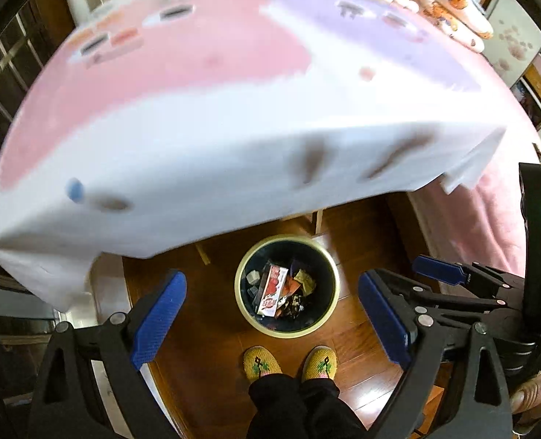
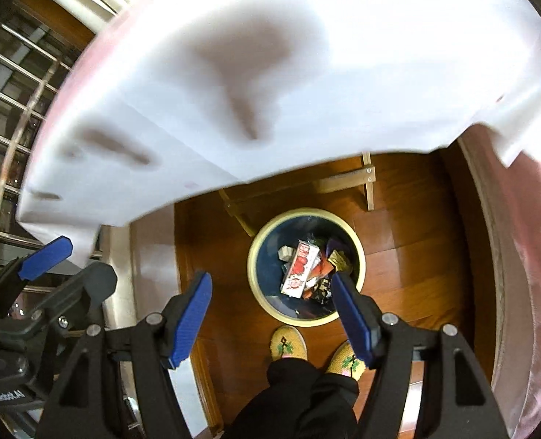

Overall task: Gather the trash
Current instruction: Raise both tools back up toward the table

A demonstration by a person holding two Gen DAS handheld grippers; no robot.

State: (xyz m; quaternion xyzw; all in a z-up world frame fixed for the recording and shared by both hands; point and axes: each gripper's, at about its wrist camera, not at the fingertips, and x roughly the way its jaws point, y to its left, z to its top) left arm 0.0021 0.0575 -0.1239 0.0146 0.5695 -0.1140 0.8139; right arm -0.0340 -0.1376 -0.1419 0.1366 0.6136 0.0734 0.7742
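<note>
A cloth-draped surface (image 1: 204, 139) fills the upper half of both views, its cover white along the near edge, with a broad pink patch and a lilac patch further back; it is blurred, so the small printed marks cannot be read. Its front edge hangs over a dark wooden floor (image 1: 362, 329). To the right a pink bedspread (image 1: 482, 212) drops down toward the boards. Under the overhang stand pale wooden legs (image 2: 369, 183) of some frame.

On the floor, just in front of the surface edge, sits a round bin (image 1: 329, 303) with a cream rim and a dark inside. The trash lies in it: a red-and-white carton (image 1: 272, 289) on top, with darker wrappers (image 1: 299, 285) and a grey scrap beside it. Close before the bin are the person's feet in yellow knitted slippers (image 1: 261, 364), with black trouser legs (image 1: 292, 402) above them.

The left claw (image 1: 270, 325) points steeply down over the bin, its blue pads wide apart with nothing between them. The right claw (image 2: 270, 318) is beside it, likewise spread and empty, its right pad crossing the bin's rim in its own view. Each claw shows at the edge of the other's camera, close but apart
</note>
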